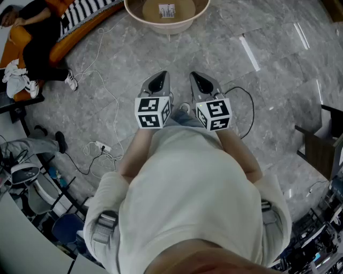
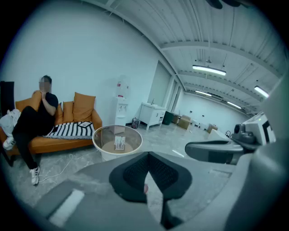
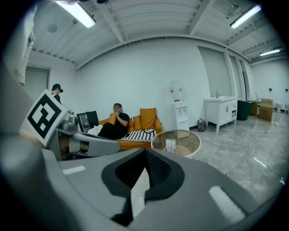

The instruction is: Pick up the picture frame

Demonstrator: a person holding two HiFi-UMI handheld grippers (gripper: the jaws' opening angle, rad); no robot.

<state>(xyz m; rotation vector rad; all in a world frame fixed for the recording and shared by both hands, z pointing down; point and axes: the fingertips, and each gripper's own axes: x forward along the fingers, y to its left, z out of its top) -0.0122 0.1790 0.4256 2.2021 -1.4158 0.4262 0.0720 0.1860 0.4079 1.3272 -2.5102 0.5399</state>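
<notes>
In the head view the left gripper (image 1: 157,81) and the right gripper (image 1: 200,81) are held side by side just in front of the person's pale shirt (image 1: 187,176), both pointing toward the far side over the grey marble floor (image 1: 278,80), each with its marker cube facing up. The picture frame (image 1: 166,10) stands on the round counter (image 1: 134,13) at the far edge, well apart from both grippers. An orange sofa (image 1: 72,40) with a seated person (image 1: 37,37) lies at the far left, and a white cable (image 1: 110,96) trails over the floor to the left. In the left gripper view the jaws are pressed together with nothing between them; beyond them the small frame (image 2: 119,143) stands upright inside the counter's glass rim (image 2: 97,140), the sofa is at the left, and the other gripper's body shows on the right. In the right gripper view the jaws also meet tip to tip and are empty; the frame (image 3: 170,145) stands on the counter just to the right past the jaws, the sofa behind it, and a water dispenser (image 3: 179,108) and a white cabinet (image 3: 219,113) stand against the far wall
</notes>
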